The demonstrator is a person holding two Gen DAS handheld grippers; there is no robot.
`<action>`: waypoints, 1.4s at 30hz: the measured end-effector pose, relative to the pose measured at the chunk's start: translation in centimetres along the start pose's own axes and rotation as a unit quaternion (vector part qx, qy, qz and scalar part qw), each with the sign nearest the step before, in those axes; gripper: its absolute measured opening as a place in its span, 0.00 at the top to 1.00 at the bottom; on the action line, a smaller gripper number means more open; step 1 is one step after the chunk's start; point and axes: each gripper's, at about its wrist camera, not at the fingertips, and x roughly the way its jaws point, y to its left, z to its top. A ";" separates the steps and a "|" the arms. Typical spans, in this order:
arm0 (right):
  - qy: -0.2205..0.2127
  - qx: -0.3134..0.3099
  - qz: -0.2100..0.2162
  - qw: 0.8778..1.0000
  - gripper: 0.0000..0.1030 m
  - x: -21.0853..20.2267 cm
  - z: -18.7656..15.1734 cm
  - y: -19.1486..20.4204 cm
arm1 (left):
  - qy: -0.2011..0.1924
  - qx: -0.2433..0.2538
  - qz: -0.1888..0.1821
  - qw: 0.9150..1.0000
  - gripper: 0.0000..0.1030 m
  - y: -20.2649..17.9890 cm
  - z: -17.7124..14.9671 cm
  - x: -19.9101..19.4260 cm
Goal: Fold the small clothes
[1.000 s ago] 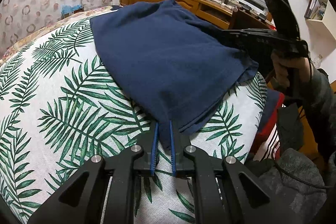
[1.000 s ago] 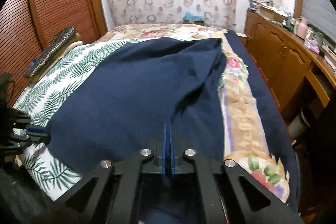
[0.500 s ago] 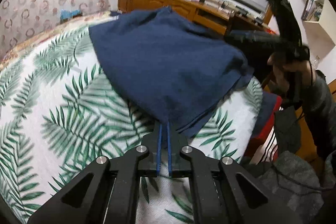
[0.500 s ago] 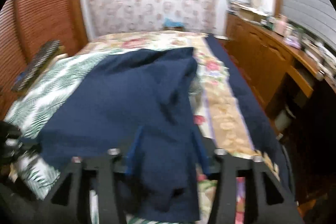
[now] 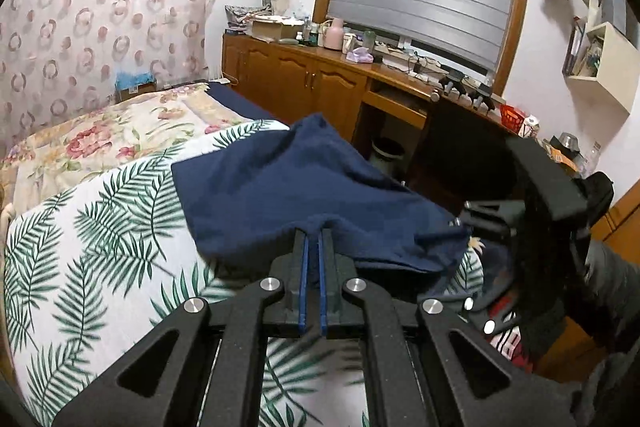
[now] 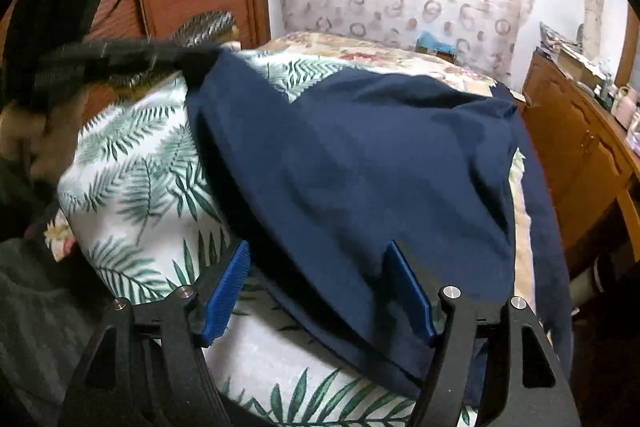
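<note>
The navy garment (image 6: 372, 163) lies on the leaf-print bedspread (image 5: 92, 251). The left claw (image 5: 313, 241) pinches its hem, lifted at 10 o'clock in the right view. The right claw (image 6: 320, 287), jaws just spreading, straddles the cloth without pressing.

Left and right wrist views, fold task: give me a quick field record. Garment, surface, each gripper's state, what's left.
garment: navy garment, one edge lifted, rest draped on the bed
surface: leaf-print bedcover
left gripper: shut on the garment's edge, holding it raised
right gripper: jaws have just been opening, now wide; cloth lies between them, pads not pressing
hand on the left gripper: visible, blurred
remaining: fold not finished; garment still rumpled
</note>
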 end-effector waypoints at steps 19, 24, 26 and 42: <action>0.032 -0.002 -0.081 0.996 0.53 2.1 -0.6 -2.7 | -0.010 -0.015 0.029 0.999 0.96 2.0 1.0 0.8; 0.024 -0.014 -0.087 0.996 0.89 2.3 0.7 -2.7 | -0.012 -0.013 0.040 0.999 0.96 2.3 1.0 0.9; 0.004 -0.012 -0.095 0.995 0.90 1.9 2.2 -2.8 | -0.014 -0.013 0.046 0.999 0.96 2.8 1.2 0.9; -0.069 0.007 -0.081 0.994 0.90 6.8 10.8 -5.3 | 0.011 -0.030 0.084 0.996 0.96 8.7 4.4 5.2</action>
